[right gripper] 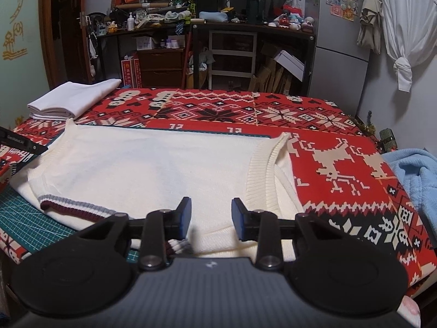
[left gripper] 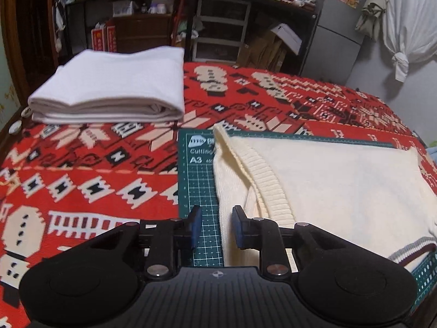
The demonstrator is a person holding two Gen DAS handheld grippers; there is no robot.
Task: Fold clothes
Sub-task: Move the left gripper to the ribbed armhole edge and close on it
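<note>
Sweater [right gripper: 153, 164] front and centre: a cream knit vest lying flat on the green cutting mat [left gripper: 202, 191], which sits on the red patterned blanket [right gripper: 341, 191]. Its ribbed armholes run down both sides and the striped neckline [right gripper: 76, 205] lies nearest the person. Off at the far left corner rests a folded white garment [left gripper: 109, 90], well apart, looking like a finished piece.

Left gripper [left gripper: 215, 224] hovers low at the vest's left edge, jaws spread, one blue pad [left gripper: 196, 227] over bare mat and the other over the knit, nothing between them yet. Right gripper [right gripper: 210, 218] hangs over the near hem area, jaws also spread and empty, with the right ribbed armhole [right gripper: 262, 172] just beyond its right finger.

It looks like the fold has not begun, and the step in hand is taking hold of the edges. To do it well, each gripper likely wants to come down on both layers of knit at matching spots, left and right, so the cloth lifts evenly. The left one should shift slightly inward so both pads straddle fabric rather than mat. Biting the ribbing, which is firmer, should give a surer hold than the loose body knit. A lopsided grab risks a skewed crease and dragging the vest off the mat.
</note>
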